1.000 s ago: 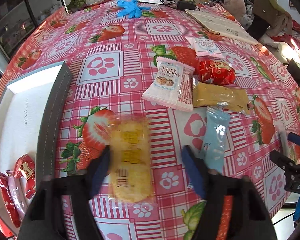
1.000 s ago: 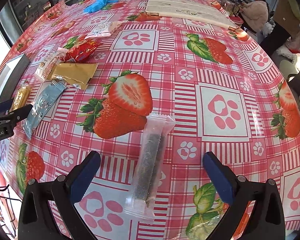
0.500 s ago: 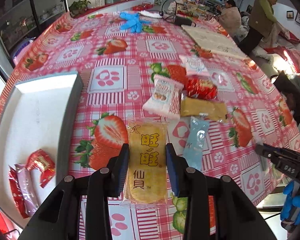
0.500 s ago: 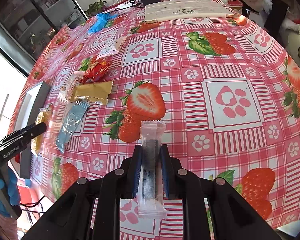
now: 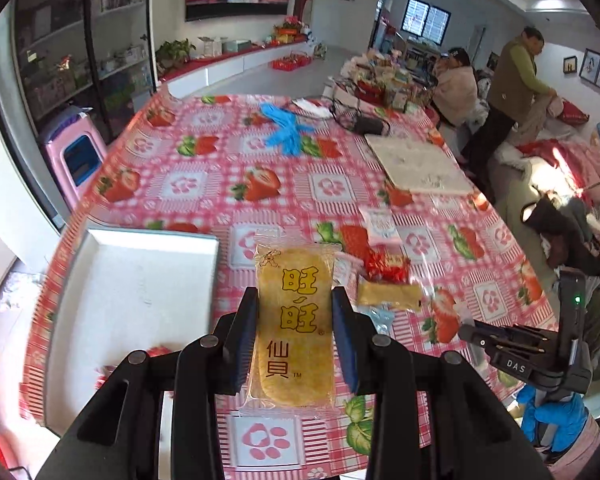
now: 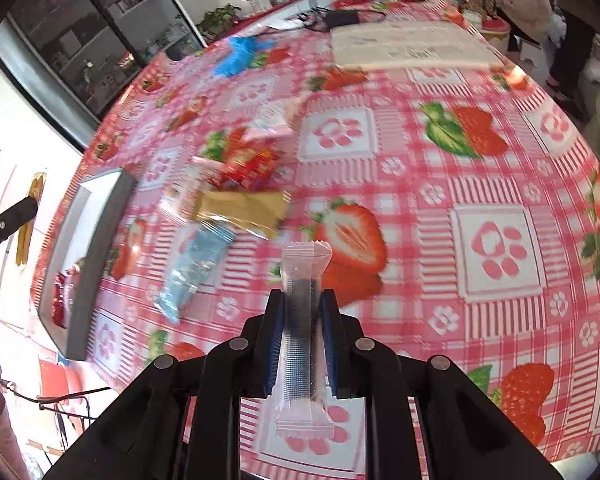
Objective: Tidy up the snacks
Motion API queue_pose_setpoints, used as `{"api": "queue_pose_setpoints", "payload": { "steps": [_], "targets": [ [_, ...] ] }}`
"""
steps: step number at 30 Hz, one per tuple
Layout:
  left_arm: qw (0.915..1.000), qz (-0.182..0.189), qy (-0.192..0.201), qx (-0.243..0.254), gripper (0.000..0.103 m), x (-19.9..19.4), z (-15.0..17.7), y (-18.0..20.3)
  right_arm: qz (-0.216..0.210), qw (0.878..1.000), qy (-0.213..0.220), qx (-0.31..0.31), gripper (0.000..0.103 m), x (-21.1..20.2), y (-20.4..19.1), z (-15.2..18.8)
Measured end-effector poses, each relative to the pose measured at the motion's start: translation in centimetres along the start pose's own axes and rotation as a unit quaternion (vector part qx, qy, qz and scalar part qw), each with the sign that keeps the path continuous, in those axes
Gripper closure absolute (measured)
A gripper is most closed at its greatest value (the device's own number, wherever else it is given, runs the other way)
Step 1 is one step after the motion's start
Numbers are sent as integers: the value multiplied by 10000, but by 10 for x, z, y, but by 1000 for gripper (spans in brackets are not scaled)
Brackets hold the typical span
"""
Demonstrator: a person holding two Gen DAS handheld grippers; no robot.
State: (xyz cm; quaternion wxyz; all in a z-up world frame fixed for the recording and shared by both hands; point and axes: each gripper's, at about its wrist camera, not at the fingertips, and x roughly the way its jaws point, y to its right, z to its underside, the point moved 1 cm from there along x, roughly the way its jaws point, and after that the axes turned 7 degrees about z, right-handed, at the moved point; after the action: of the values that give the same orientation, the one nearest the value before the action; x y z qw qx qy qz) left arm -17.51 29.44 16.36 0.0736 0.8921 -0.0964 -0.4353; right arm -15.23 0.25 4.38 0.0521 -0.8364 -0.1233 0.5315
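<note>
My left gripper point(image 5: 294, 304) is shut on a yellow rice-cracker packet point(image 5: 294, 320) and holds it lifted above the table, to the right of the white box point(image 5: 132, 280). My right gripper point(image 6: 302, 312) is shut on a clear stick packet with dark filling point(image 6: 300, 332), also lifted off the table. The white box shows at the left in the right wrist view point(image 6: 96, 248), with red packets point(image 6: 60, 300) inside. Loose snacks lie on the cloth: a gold packet point(image 6: 240, 208), a light blue packet point(image 6: 192, 268), a red packet point(image 6: 248, 164).
The table has a pink strawberry cloth point(image 5: 204, 184). Blue gloves point(image 5: 286, 130) and a white board point(image 5: 418, 166) lie at the far side. Two people point(image 5: 512, 76) are beyond the table at the right. A pink stool point(image 5: 74, 156) stands at the left.
Both grippers closed on their packets, then lifted them off the table. Both views have risen and tilted toward the white box.
</note>
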Motion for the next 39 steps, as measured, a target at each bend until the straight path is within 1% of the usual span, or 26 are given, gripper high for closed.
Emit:
{"api": "queue_pose_setpoints", "payload": {
  "steps": [2, 5, 7, 9, 12, 14, 16, 20, 25, 28, 31, 39],
  "targets": [
    [9998, -143, 127, -35, 64, -14, -6, -13, -104, 9998, 107, -156, 83, -7, -17, -8],
    [9982, -467, 328, -162, 64, -32, -10, -39, -303, 9986, 235, -370, 83, -14, -48, -18],
    [9970, -572, 403, -346, 64, -40, -10, -60, -536, 9971, 223, -490, 83, -15, -71, -26],
    [9953, -692, 468, -496, 64, -45, -8, -78, -683, 9953, 191, -653, 83, -15, -94, -32],
    [9919, -1003, 504, -601, 64, -46, 0, -101, -884, 9920, 133, -896, 83, -10, -131, -39],
    [9907, -1082, 395, -729, 64, -39, 8, -118, -1033, 9891, 49, -1046, 83, -4, -155, -42],
    [9898, -1085, 235, -887, 64, -27, 18, -133, -1118, 9866, -21, -1192, 83, 3, -176, -43],
    [9884, -835, -12, -1265, 64, -7, 38, -155, -1154, 9818, -132, -1505, 83, 17, -220, -44],
    [9858, -938, -157, -1381, 64, 11, 51, -171, -1196, 9760, -286, -1797, 83, 36, -265, -46],
    [9848, -952, -206, -1437, 64, 15, 58, -179, -1220, 9738, -371, -1885, 83, 48, -285, -48],
    [9844, -878, -277, -1496, 64, 22, 62, -186, -1217, 9726, -454, -1930, 83, 59, -301, -50],
    [9826, -850, -427, -1593, 64, 35, 71, -198, -1150, 9703, -623, -2034, 83, 81, -324, -52]
  ]
}}
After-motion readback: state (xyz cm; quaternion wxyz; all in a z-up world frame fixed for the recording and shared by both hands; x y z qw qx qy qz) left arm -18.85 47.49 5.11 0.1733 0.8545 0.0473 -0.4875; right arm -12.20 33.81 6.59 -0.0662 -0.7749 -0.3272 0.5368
